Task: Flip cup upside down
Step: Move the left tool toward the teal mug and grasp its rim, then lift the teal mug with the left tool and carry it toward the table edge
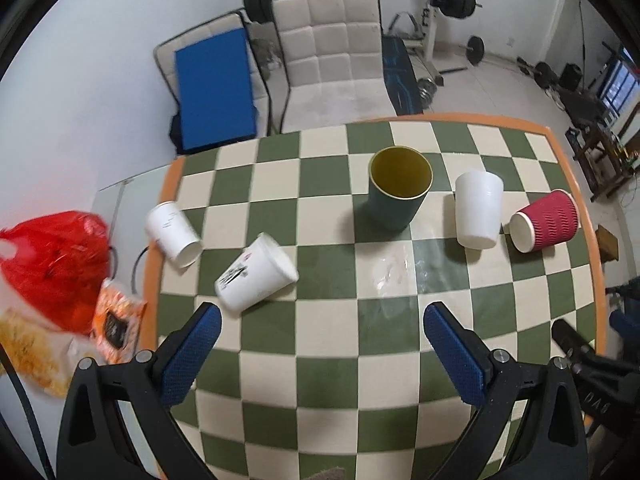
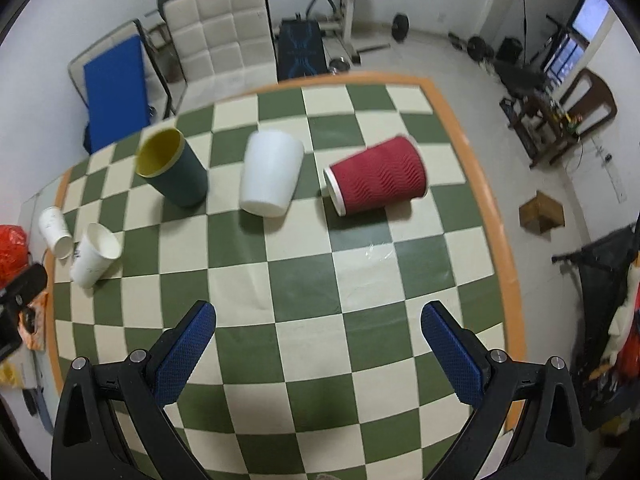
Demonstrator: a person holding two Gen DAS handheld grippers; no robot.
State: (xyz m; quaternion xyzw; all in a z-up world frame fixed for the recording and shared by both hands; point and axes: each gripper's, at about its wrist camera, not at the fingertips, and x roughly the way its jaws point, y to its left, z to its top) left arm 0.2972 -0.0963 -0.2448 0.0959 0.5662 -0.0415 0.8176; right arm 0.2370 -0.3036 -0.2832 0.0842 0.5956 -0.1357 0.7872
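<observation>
A dark green cup with a yellow inside (image 1: 398,188) stands upright, mouth up, on the checkered table (image 1: 320,360); it also shows in the right wrist view (image 2: 172,168). A white cup (image 1: 478,210) (image 2: 270,172) stands upside down beside it. A red ribbed cup (image 1: 546,220) (image 2: 378,174) lies on its side. Two white paper cups (image 1: 256,272) (image 1: 172,234) lie on their sides at the left. My left gripper (image 1: 322,316) is open and empty above the table, short of the cups. My right gripper (image 2: 318,314) is open and empty too.
An orange rim (image 2: 496,216) bounds the table. A red bag (image 1: 56,264) and snack packets (image 1: 116,320) lie left of the table. A white padded chair (image 1: 328,52), a blue mat (image 1: 214,88) and gym weights stand behind. A cardboard box (image 2: 540,210) sits on the floor at right.
</observation>
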